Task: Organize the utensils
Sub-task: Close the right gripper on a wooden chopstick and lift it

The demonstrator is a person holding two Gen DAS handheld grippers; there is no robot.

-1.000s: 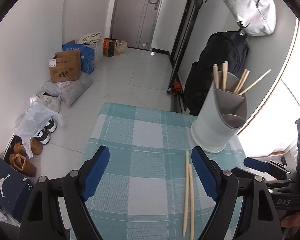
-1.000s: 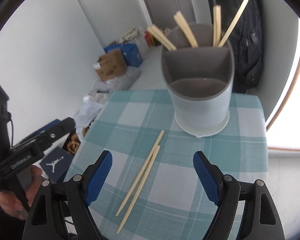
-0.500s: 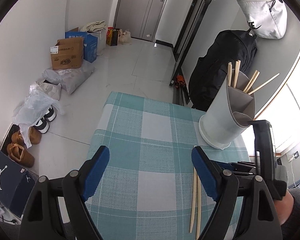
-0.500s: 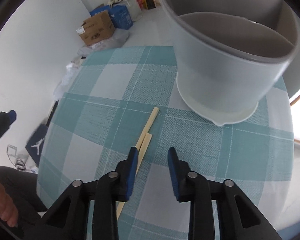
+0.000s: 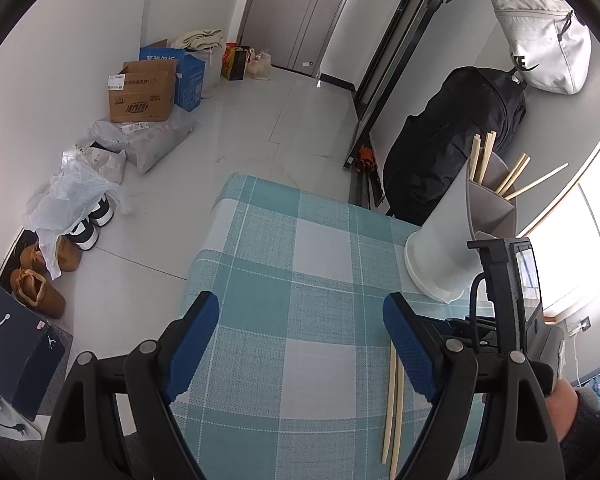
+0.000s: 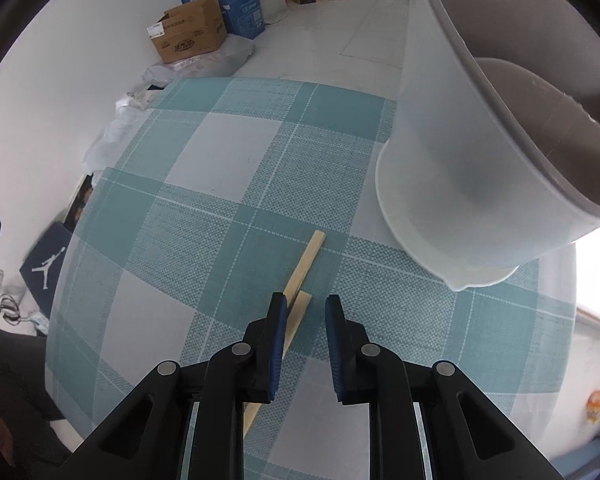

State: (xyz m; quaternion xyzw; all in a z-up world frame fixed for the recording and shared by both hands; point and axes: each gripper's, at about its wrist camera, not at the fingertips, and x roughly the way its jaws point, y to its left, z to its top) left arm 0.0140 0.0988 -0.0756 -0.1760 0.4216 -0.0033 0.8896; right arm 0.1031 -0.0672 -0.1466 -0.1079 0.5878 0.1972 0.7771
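Note:
Two loose wooden chopsticks [image 6: 306,268] lie side by side on the teal checked tablecloth [image 6: 204,216]; they also show in the left wrist view [image 5: 393,396]. My right gripper [image 6: 305,312] is low over their far ends, jaws narrowed but apart, with one chopstick end between the pads and nothing gripped. The grey divided utensil holder [image 6: 460,152] stands just right of it, with several chopsticks [image 5: 500,172] in its back compartments. My left gripper [image 5: 300,344] is wide open and empty above the table's near part.
The table's far and left edges drop to a white tiled floor with cardboard boxes [image 5: 142,94], bags and shoes [image 5: 40,280]. A black backpack [image 5: 460,140] and a white bag [image 5: 544,60] hang behind the holder. A window is at the right.
My right gripper has dropped down to the chopsticks' far ends and narrowed its jaws from wide open. My left gripper has drawn back and up slightly, staying open.

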